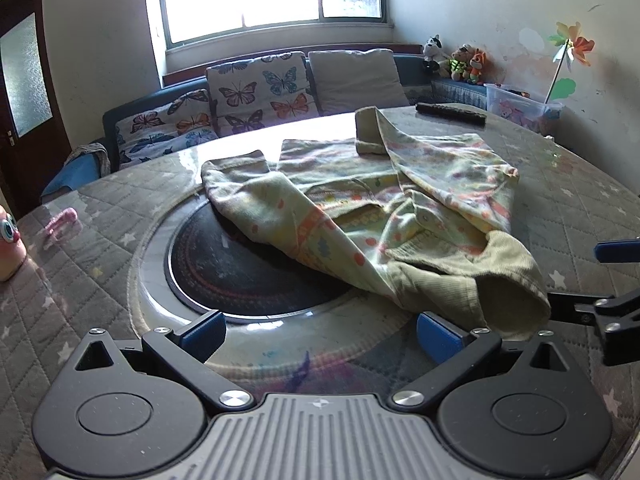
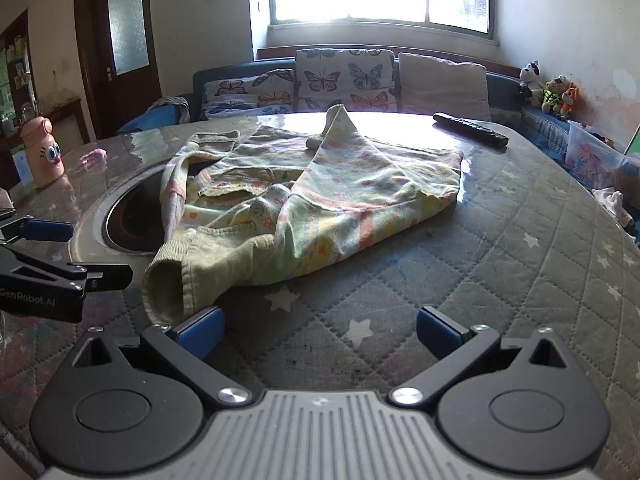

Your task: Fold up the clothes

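A small pale green patterned child's garment (image 1: 380, 208) lies crumpled on the round quilted table, partly over a dark round inset (image 1: 248, 268). Its ribbed cuff (image 1: 508, 300) points toward me. In the right wrist view the garment (image 2: 320, 200) lies ahead and to the left, its cuff (image 2: 176, 280) nearest. My left gripper (image 1: 320, 336) is open and empty, its right pad next to the cuff. My right gripper (image 2: 318, 330) is open and empty, its left pad just in front of the cuff. Each gripper shows at the edge of the other's view.
A black remote control (image 2: 470, 128) lies at the table's far right. A pink bottle with eyes (image 2: 42, 152) stands at the left, with a small pink item (image 2: 94, 158) near it. A sofa with butterfly cushions (image 2: 344, 80) stands behind the table. A plastic box (image 1: 520, 106) sits at right.
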